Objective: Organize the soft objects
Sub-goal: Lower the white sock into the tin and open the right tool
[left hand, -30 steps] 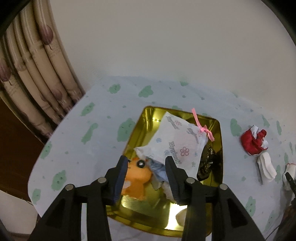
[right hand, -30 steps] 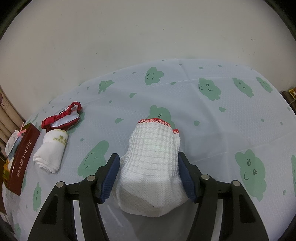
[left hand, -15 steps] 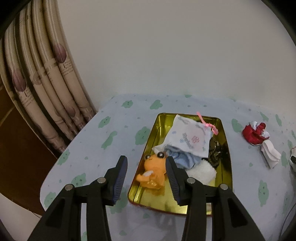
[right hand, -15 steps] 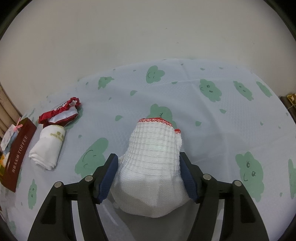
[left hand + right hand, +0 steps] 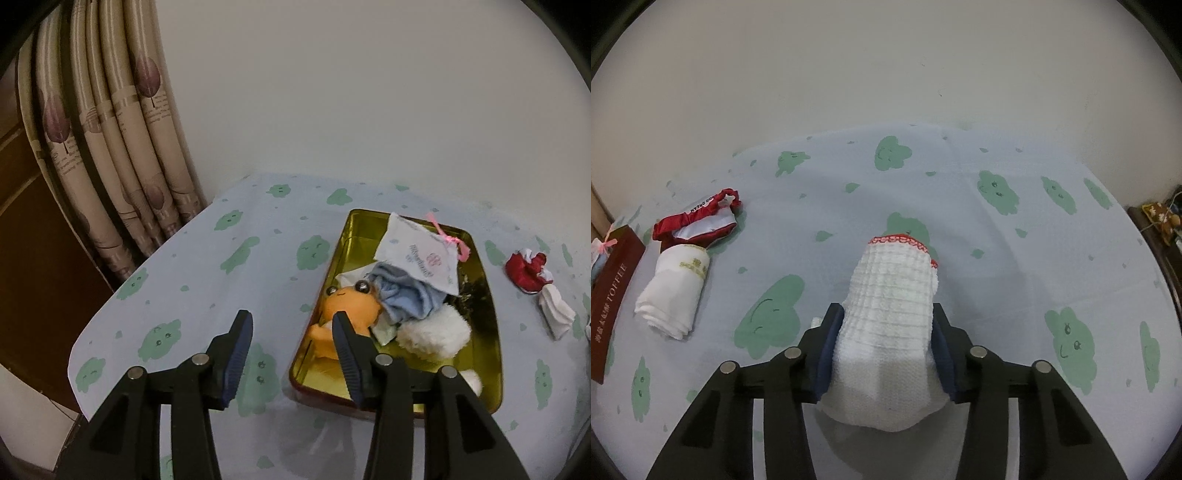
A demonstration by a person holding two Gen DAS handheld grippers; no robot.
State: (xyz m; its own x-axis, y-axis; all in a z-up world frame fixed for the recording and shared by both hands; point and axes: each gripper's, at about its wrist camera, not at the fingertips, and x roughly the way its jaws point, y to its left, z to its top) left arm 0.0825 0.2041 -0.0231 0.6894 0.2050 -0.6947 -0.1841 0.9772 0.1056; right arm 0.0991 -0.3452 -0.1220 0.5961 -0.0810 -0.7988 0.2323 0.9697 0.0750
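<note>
White knit cloth (image 5: 890, 317) between closed pads (image 5: 827, 350)

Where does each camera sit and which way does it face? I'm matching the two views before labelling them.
Left wrist: on the left gripper, looking forward and down at the gold tin with the orange plush toy; its two open fingers show, holding nothing.
Right wrist: on the right gripper, looking along the tablecloth; its fingers are clamped on the white knitted cloth.
Shared: the tin, the red pouch and the folded white towel.
</note>
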